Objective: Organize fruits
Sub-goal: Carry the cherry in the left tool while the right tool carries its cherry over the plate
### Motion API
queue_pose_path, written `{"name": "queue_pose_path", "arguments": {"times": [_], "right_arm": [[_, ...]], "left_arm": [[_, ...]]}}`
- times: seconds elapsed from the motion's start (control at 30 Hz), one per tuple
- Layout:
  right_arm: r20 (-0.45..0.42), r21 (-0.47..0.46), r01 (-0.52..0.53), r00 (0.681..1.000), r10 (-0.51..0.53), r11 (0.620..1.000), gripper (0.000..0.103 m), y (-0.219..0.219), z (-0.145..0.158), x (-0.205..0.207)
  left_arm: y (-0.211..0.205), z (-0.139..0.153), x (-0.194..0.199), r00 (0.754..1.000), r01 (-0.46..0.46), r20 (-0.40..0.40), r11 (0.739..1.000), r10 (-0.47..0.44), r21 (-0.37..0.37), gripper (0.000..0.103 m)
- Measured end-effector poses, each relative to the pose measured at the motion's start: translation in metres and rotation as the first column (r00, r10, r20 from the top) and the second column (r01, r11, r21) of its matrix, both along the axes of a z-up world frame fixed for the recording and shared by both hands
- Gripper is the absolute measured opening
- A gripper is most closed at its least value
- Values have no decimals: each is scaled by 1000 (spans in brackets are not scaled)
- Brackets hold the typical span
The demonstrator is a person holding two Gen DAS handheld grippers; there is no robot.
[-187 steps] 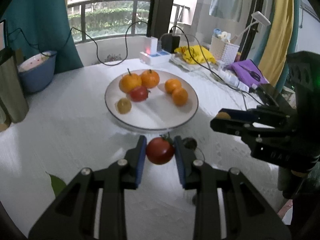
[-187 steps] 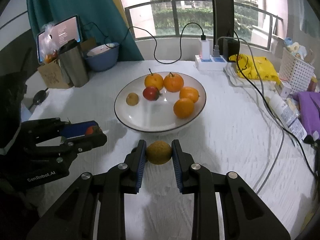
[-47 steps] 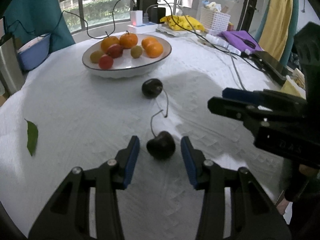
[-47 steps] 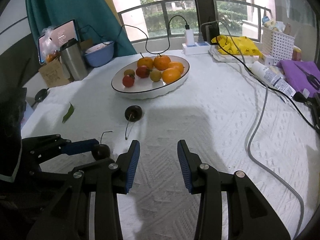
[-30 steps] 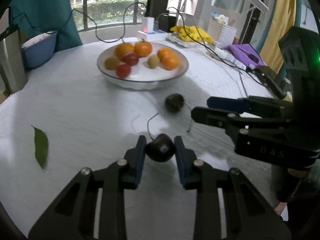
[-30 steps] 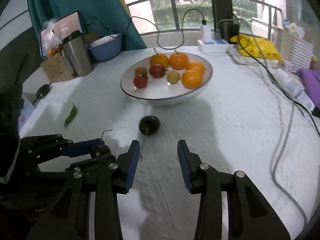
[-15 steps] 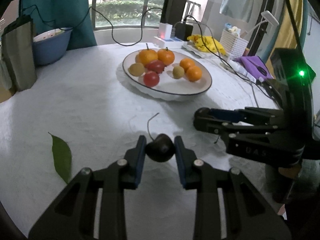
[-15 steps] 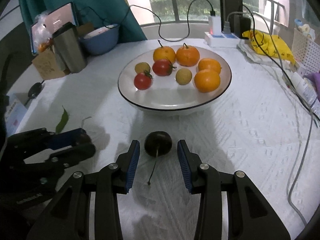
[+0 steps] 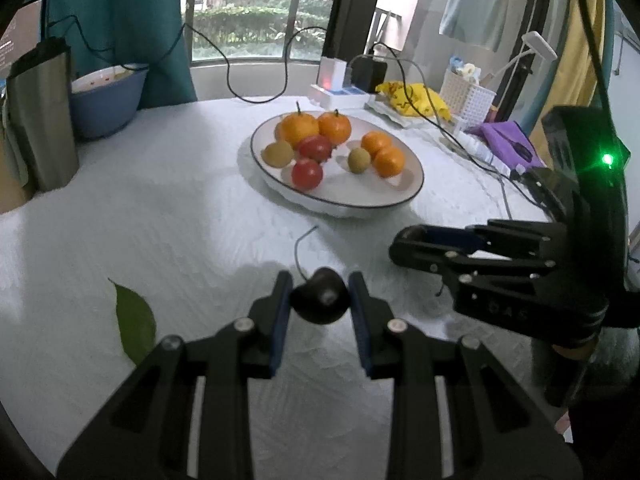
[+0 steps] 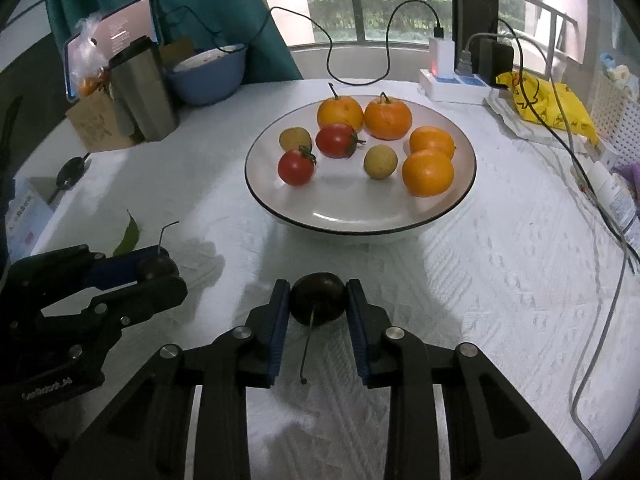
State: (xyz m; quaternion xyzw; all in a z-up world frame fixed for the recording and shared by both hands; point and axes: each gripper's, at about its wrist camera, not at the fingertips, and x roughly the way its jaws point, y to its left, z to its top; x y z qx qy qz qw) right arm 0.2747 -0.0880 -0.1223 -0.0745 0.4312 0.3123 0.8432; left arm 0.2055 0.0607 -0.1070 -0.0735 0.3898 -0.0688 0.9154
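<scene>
Right wrist view: "GenRobot.AI" marks the left gripper (image 10: pixel 160 270); each gripper, right gripper (image 10: pixel 318 298) included, clamps a dark cherry (image 10: pixel 318 298).

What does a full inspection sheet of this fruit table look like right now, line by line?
Surface: white textured tablecloth, round table.
Job's things: white bowl holding four oranges, two tomatoes and two small yellow-green fruits; two dark cherries, one in each claw.
Clutter: green leaf, steel tumbler, blue basin, tablet, yellow bag, white basket.
Grippers: left claw shut on a cherry; right claw shut on a cherry, stem toward the camera.
Cables: black charger cable into the power strip; grey cable along the right edge.
Surroundings: teal curtain, balcony window.
</scene>
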Motion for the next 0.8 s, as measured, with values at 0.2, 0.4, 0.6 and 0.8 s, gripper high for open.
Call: {"name": "queue_pose_path", "arguments": {"times": [0.2, 0.4, 0.6, 0.8], "right_arm": [[37, 30, 16, 999, -17, 999, 30, -10, 19, 0], [69, 54, 32, 997, -36, 998, 30, -22, 36, 7], [83, 75, 42, 995, -48, 996, 30, -31, 46, 22], [77, 92, 46, 996, -54, 995, 30, -35, 45, 38]], "left_arm": [[-8, 18, 6, 999, 17, 31, 1000, -18, 23, 30], [-17, 33, 18, 998, 36, 60, 999, -37, 32, 30], [-26, 40, 35, 996, 50, 69, 998, -53, 45, 30], [-33, 38, 57, 997, 57, 55, 997, -59, 53, 30]]}}
